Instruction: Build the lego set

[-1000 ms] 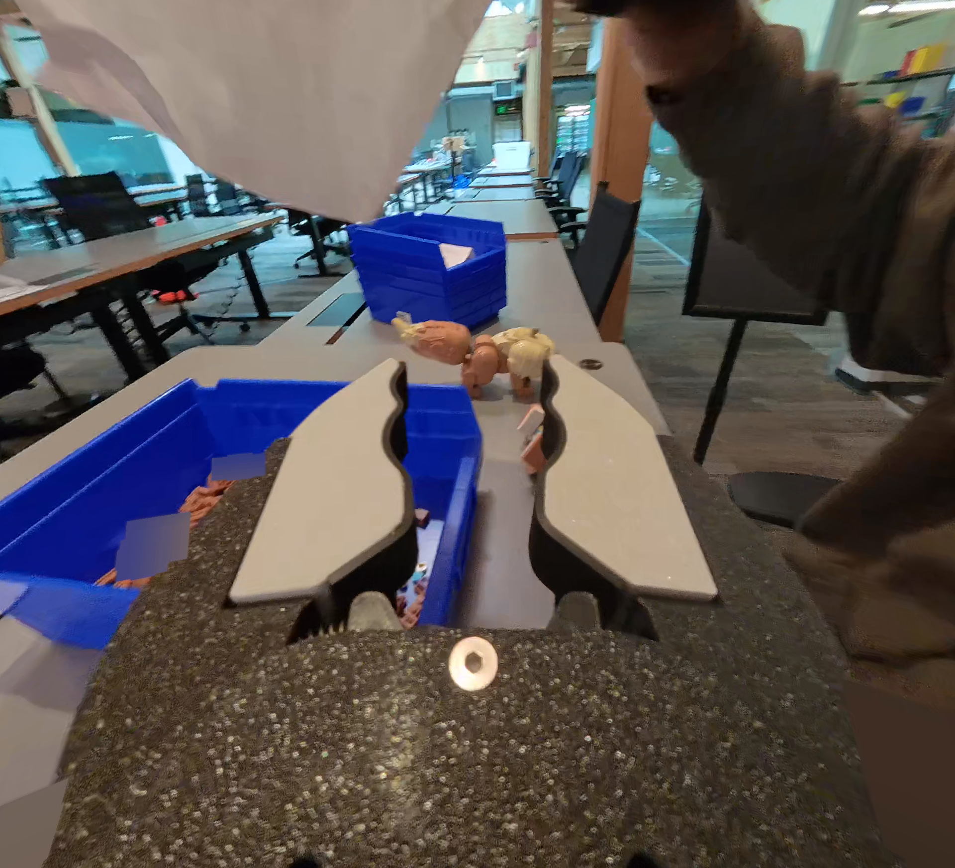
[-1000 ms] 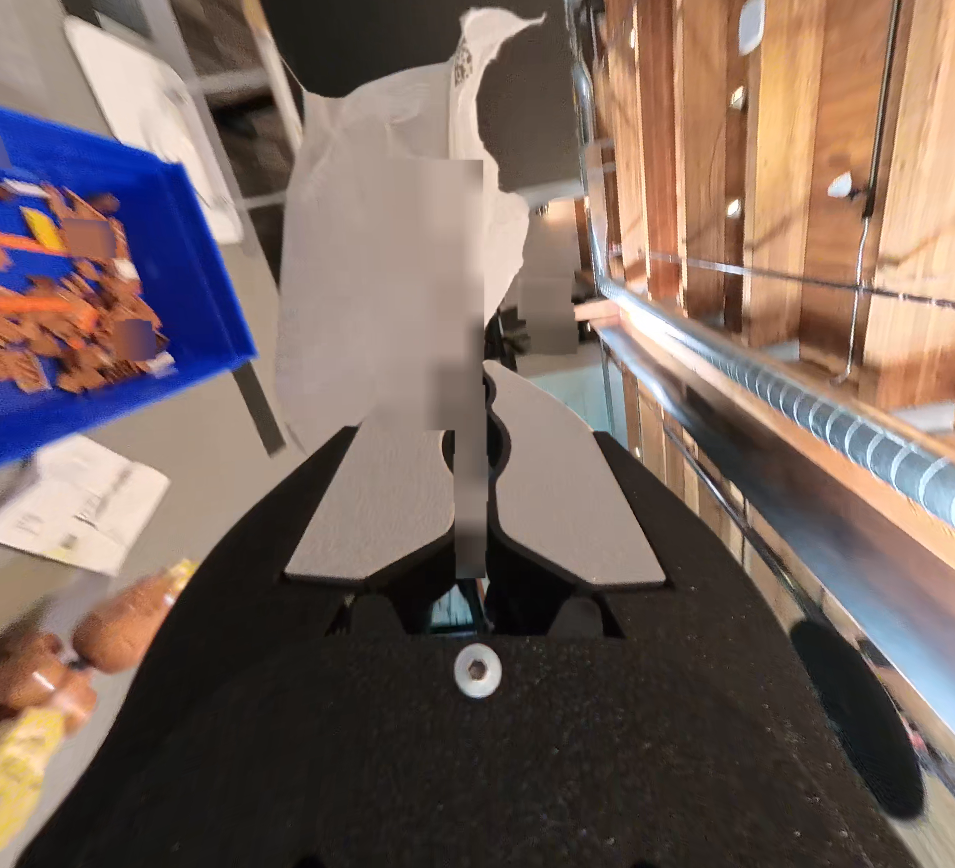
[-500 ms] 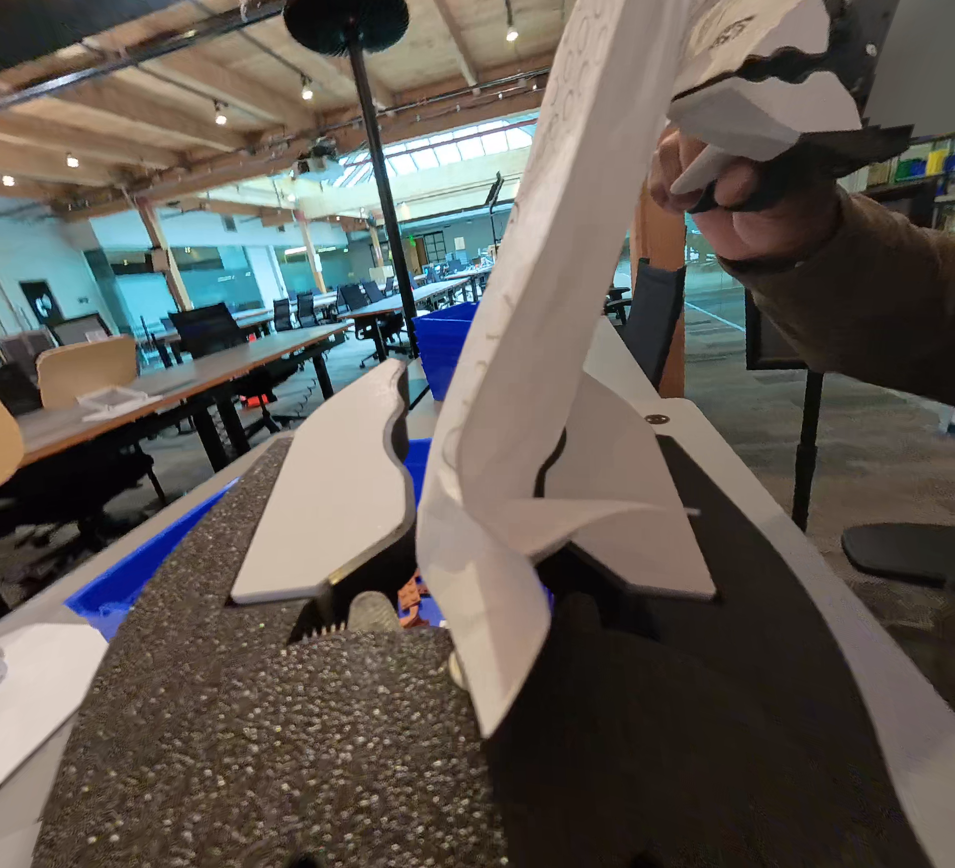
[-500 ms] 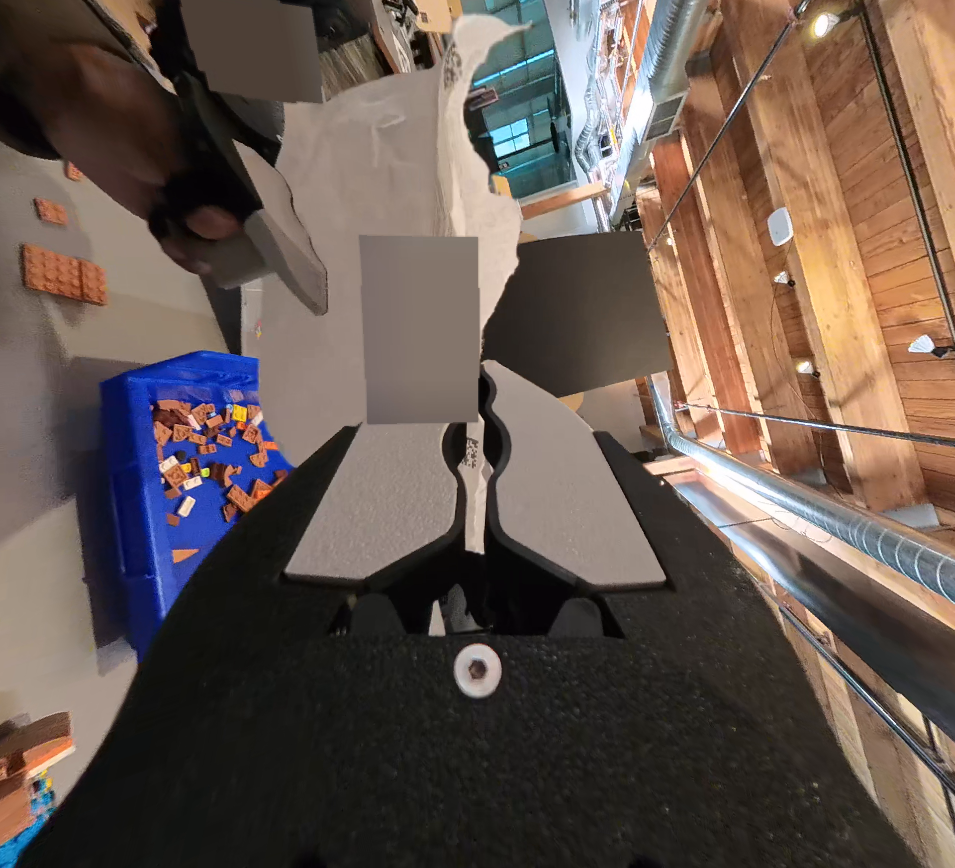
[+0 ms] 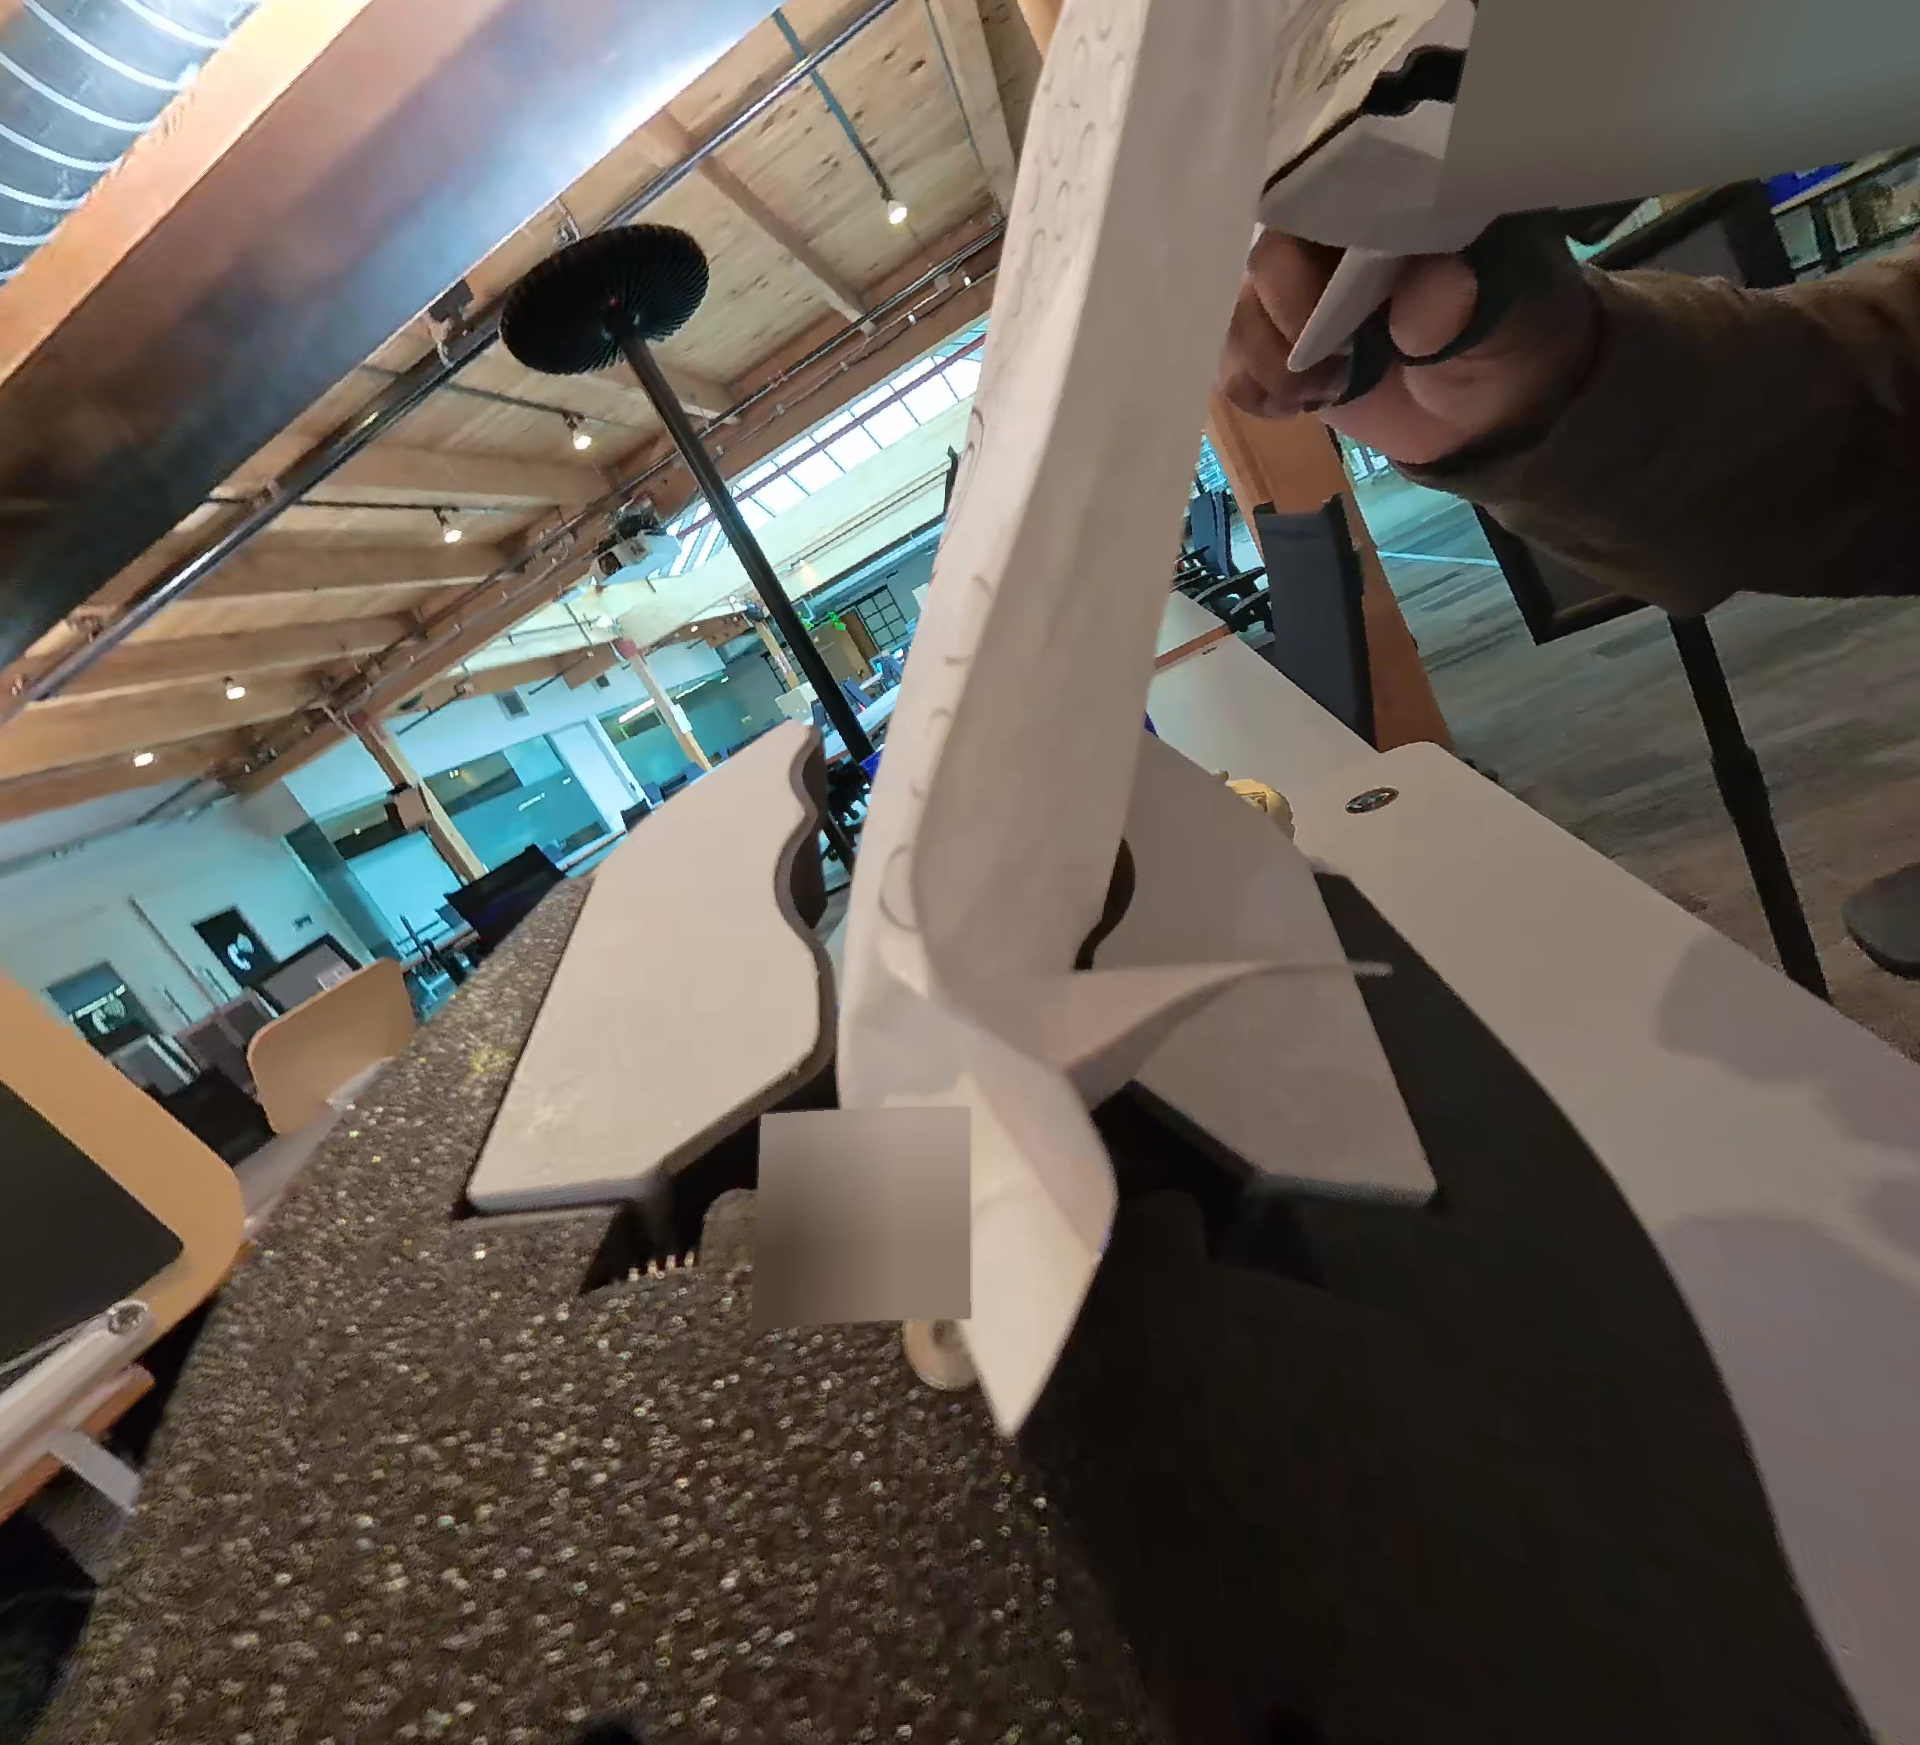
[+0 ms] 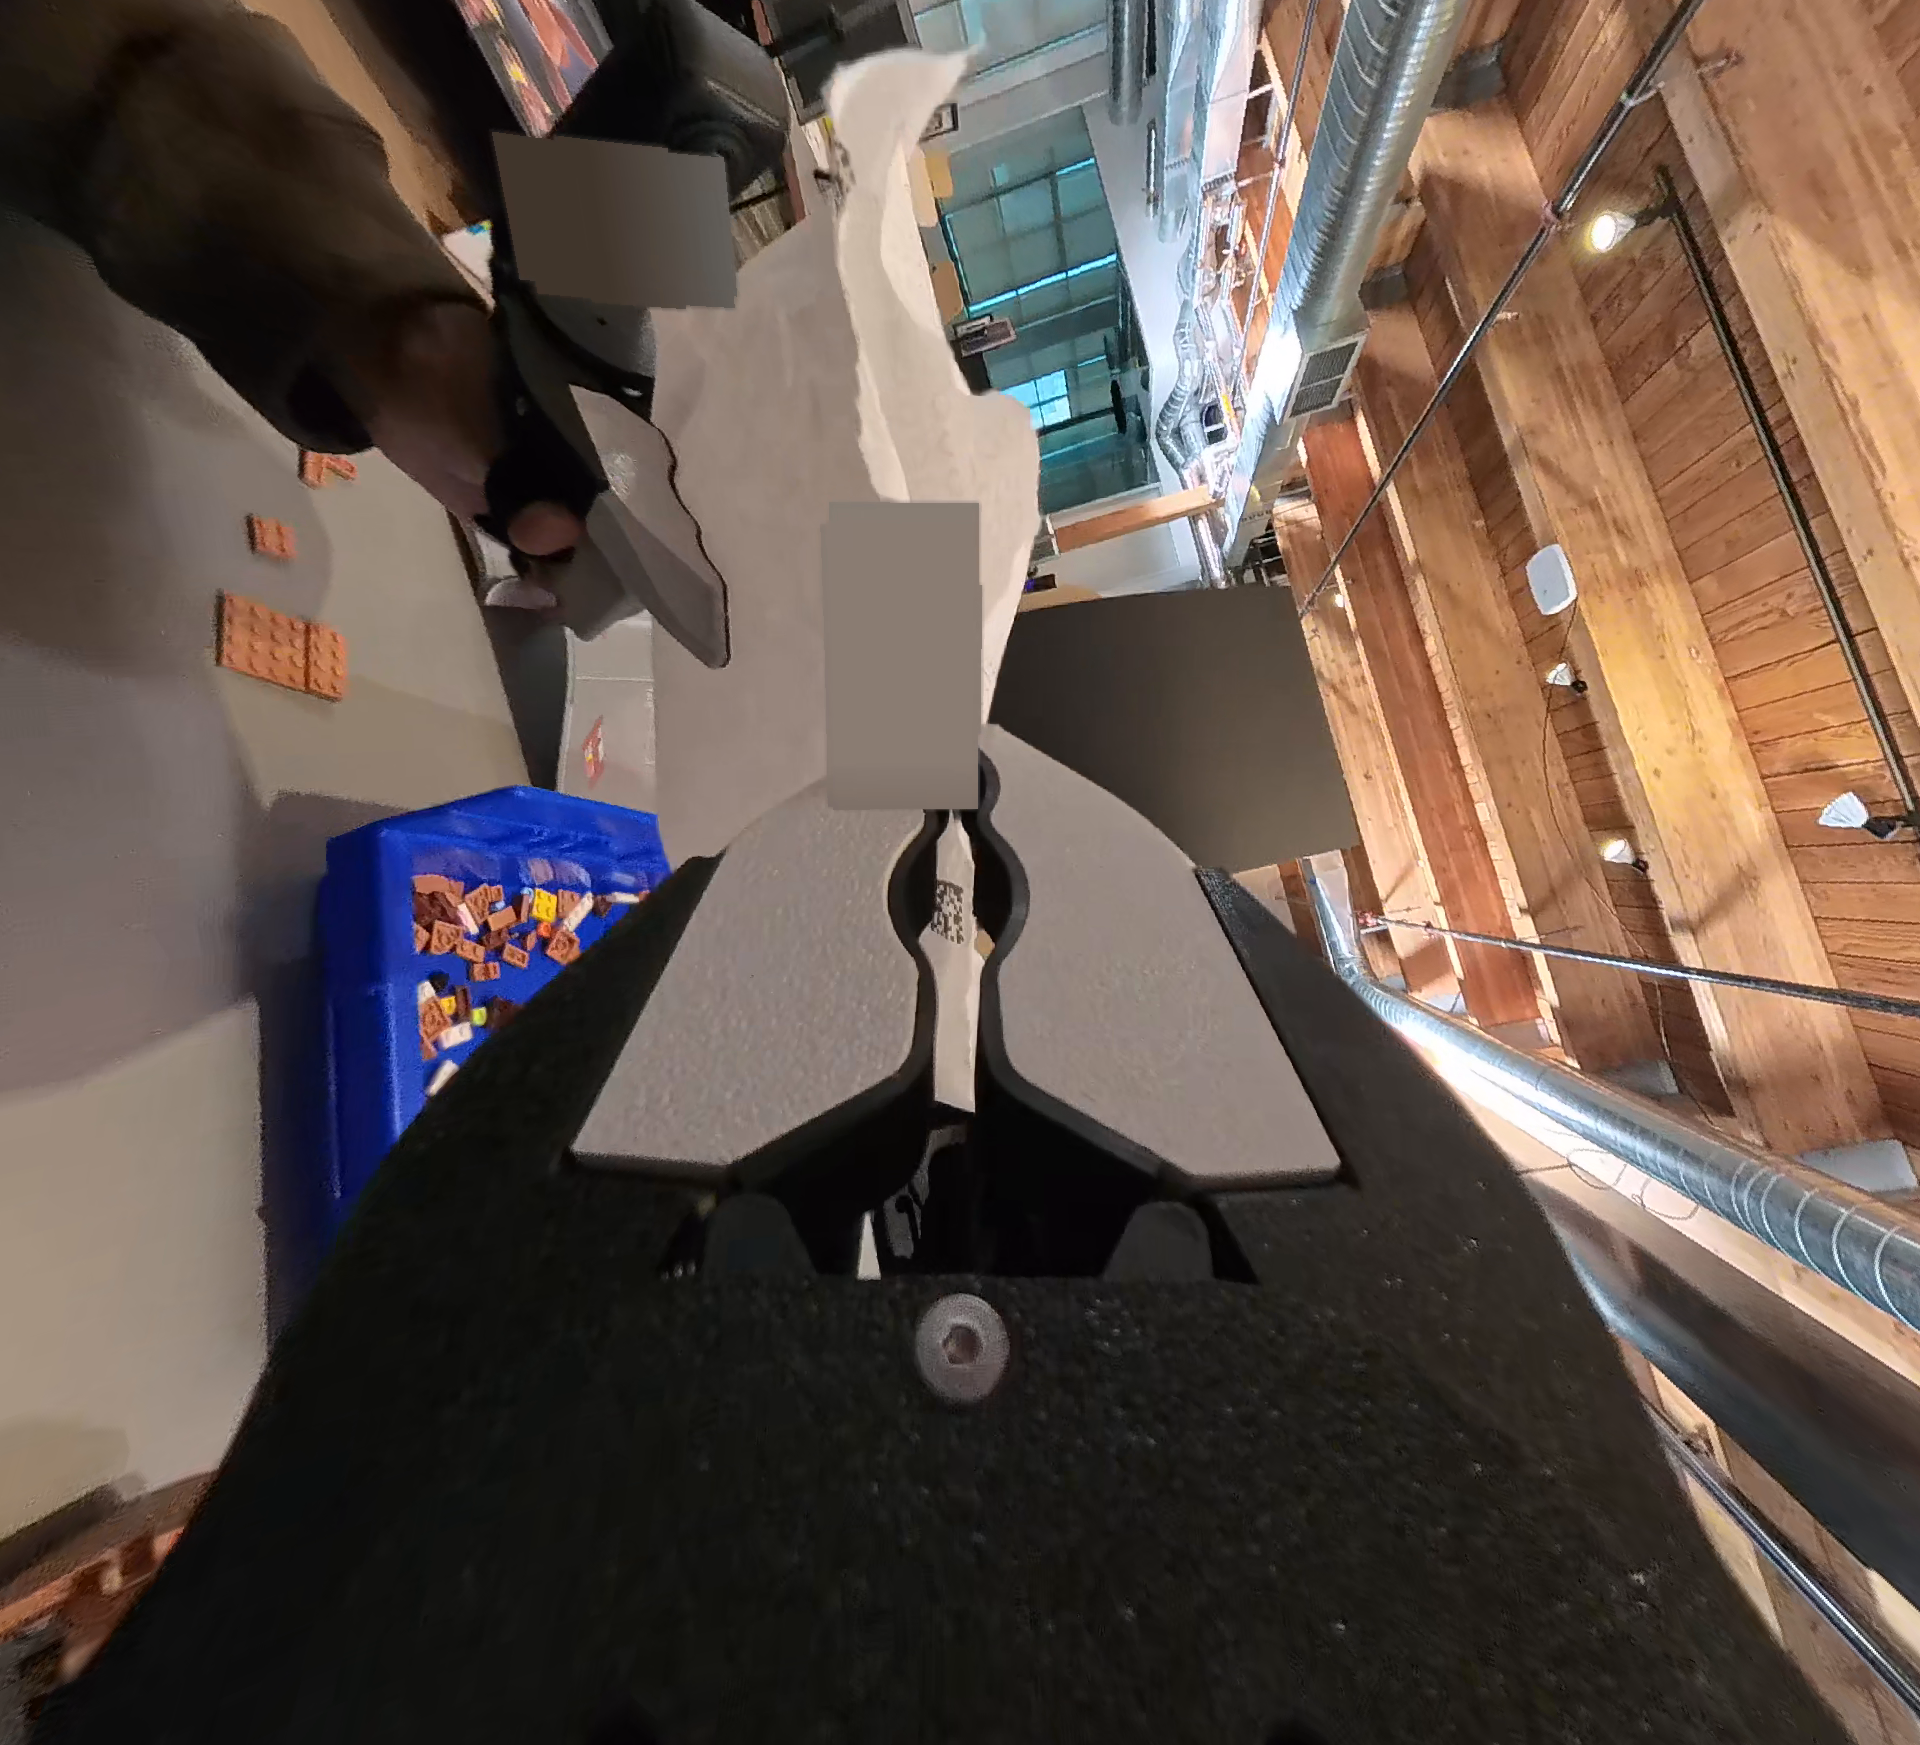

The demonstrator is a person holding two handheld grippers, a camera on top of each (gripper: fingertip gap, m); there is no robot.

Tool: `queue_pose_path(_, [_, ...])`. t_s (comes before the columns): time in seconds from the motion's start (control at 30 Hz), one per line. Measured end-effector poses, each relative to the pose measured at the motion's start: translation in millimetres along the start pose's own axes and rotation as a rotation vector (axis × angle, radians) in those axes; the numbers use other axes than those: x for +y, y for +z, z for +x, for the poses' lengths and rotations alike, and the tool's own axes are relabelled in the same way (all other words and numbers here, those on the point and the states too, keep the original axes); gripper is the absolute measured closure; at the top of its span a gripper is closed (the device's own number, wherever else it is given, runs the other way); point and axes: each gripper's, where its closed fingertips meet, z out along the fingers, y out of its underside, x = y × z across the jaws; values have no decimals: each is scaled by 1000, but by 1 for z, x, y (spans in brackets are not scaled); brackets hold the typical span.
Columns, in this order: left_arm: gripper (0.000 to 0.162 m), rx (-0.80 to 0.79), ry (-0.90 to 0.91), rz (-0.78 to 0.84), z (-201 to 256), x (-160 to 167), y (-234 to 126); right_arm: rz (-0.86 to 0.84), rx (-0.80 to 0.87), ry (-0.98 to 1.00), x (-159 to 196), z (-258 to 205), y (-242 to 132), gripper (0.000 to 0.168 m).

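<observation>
A white paper bag (image 6: 800, 490) hangs upright, and my right gripper (image 6: 961, 822) is shut on its edge. In the left wrist view the bag (image 5: 997, 760) drapes down between the fingers of my left gripper (image 5: 977, 760), which is open and tilted up toward the ceiling. A folded flap of the bag lies over its right finger (image 5: 1278, 1051). The right gripper (image 5: 1558, 12) shows at the top right of that view, pinching the bag's top, with a hand (image 5: 1382, 365) below it. The left gripper (image 6: 644, 542) and its hand also show in the right wrist view, beside the bag.
A blue bin (image 6: 364, 1051) with several loose brown and orange bricks stands on the grey table (image 6: 125, 864). Orange plates (image 6: 281, 646) lie on the table farther off. A brown partial build (image 6: 83, 1581) is at the lower left. A black pole with a round top (image 5: 613, 303) rises ahead. About 12 cm separates my left fingertips from my right.
Both grippers have tilted upward. The bag, first held high above the left gripper, now hangs between its open fingers. The right gripper stays shut on the bag.
</observation>
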Motion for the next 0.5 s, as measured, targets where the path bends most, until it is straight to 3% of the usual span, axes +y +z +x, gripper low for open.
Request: queue_pose_path(0.5, [111,130,104,14,24,8,-5,90,-32,91,-17,-12,-3,168])
